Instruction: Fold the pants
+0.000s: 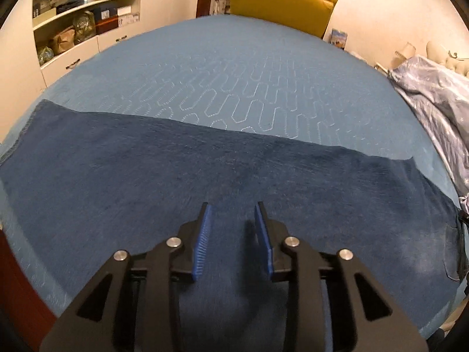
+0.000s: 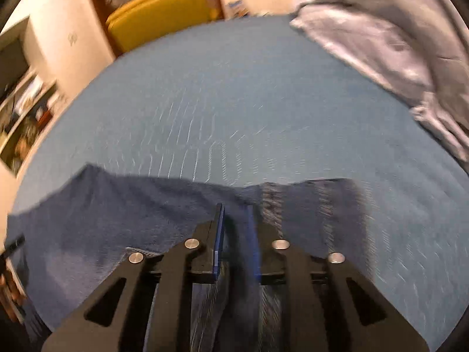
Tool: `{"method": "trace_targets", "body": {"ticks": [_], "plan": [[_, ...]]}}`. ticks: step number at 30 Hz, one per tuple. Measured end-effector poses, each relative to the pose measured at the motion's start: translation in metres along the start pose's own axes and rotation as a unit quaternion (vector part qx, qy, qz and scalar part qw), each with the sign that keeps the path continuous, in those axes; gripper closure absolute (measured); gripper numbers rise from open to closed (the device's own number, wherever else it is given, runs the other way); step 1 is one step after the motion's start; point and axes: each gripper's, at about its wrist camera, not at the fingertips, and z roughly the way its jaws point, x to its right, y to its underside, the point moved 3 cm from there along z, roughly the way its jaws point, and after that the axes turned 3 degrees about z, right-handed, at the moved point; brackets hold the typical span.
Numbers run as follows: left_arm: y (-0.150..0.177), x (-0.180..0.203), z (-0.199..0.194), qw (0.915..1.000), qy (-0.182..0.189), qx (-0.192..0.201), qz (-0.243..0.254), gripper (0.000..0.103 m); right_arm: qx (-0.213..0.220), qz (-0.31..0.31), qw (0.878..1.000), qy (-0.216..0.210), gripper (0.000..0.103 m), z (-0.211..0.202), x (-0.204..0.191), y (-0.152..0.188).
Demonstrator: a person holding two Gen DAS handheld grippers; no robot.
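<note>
The pants (image 1: 205, 182) lie flat along the near edge of the bed (image 1: 234, 67), soft and limp. The left gripper (image 1: 231, 223) hangs open above them. The right gripper (image 2: 236, 220) seems closed on a fold near the waist, though blur hides it; holding hems and waistband is best.

The dark blue pants (image 1: 205, 170) are lying spread flat across the light blue bed cover; at one end a bunch of their fabric (image 2: 237, 234) is lifting.

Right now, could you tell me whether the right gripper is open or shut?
Shut on the pants: the right gripper has dark blue cloth bunched between its close-set fingers.
</note>
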Motion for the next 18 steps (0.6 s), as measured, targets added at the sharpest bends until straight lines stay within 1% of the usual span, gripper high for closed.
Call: {"method": "trace_targets", "body": {"ticks": [1, 2, 3, 4, 5, 6, 7, 8, 9, 10, 11, 12, 13, 14, 15, 16, 17, 18], "plan": [[0.004, 0.002, -0.01, 1.0, 0.003, 0.006, 0.006, 0.068, 0.006, 0.002, 1.0, 0.01, 0.081, -0.013, 0.001, 0.005], [0.01, 0.012, -0.019, 0.9997, 0.009, 0.011, 0.019, 0.065, 0.009, 0.004, 1.0, 0.019, 0.08, -0.029, 0.001, 0.019], [0.018, 0.022, -0.024, 0.9991, 0.017, 0.011, 0.036, 0.062, 0.004, 0.003, 1.0, 0.01, 0.08, -0.04, -0.003, 0.034], [0.029, 0.029, -0.028, 0.9982, 0.026, 0.007, 0.054, 0.061, -0.009, -0.008, 1.0, -0.002, 0.079, -0.046, -0.009, 0.05], [0.041, 0.038, -0.03, 0.9966, 0.035, -0.003, 0.074, 0.06, -0.021, -0.025, 0.999, -0.005, 0.069, -0.048, -0.015, 0.062], [0.051, 0.042, -0.029, 0.9955, 0.04, -0.014, 0.085, 0.058, -0.032, -0.048, 0.998, 0.002, 0.056, -0.048, -0.022, 0.072], [0.065, 0.047, -0.026, 0.994, 0.034, -0.029, 0.1, 0.056, -0.042, -0.08, 0.995, 0.029, 0.053, -0.048, -0.025, 0.091], [0.069, 0.048, -0.028, 0.9934, 0.024, -0.022, 0.11, 0.056, -0.053, -0.104, 0.991, 0.057, 0.051, -0.045, -0.027, 0.106], [0.073, 0.049, -0.032, 0.9926, 0.016, -0.017, 0.119, 0.055, -0.038, -0.119, 0.99, 0.072, 0.047, -0.048, -0.028, 0.118], [0.076, 0.049, -0.035, 0.992, 0.013, -0.019, 0.124, 0.054, -0.023, -0.119, 0.989, 0.079, 0.042, -0.052, -0.026, 0.123], [0.08, 0.047, -0.041, 0.9916, 0.006, -0.022, 0.127, 0.051, -0.025, -0.111, 0.99, 0.088, 0.039, -0.056, -0.021, 0.127], [0.083, 0.046, -0.043, 0.9914, 0.003, -0.023, 0.129, 0.051, -0.028, -0.097, 0.991, 0.085, 0.038, -0.06, -0.019, 0.129], [0.087, 0.046, -0.049, 0.9913, 0.005, -0.02, 0.13, 0.051, -0.037, -0.09, 0.991, 0.089, 0.038, -0.063, -0.018, 0.129], [0.094, 0.052, -0.061, 0.9904, 0.022, -0.011, 0.136, 0.051, -0.038, -0.086, 0.991, 0.097, 0.038, -0.068, -0.019, 0.13], [0.098, 0.062, -0.07, 0.9884, 0.038, -0.002, 0.147, 0.051, -0.03, -0.079, 0.992, 0.095, 0.038, -0.076, -0.025, 0.13], [0.103, 0.072, -0.078, 0.9848, 0.055, 0.007, 0.165, 0.051, -0.027, -0.071, 0.995, 0.07, 0.038, -0.083, -0.031, 0.132], [0.111, 0.087, -0.088, 0.978, 0.071, 0.02, 0.195, 0.051, -0.028, -0.059, 0.997, 0.027, 0.038, -0.09, -0.041, 0.135], [0.116, 0.098, -0.093, 0.9731, 0.081, 0.027, 0.214, 0.051, -0.027, -0.058, 0.998, 0.014, 0.038, -0.092, -0.049, 0.136]]}}
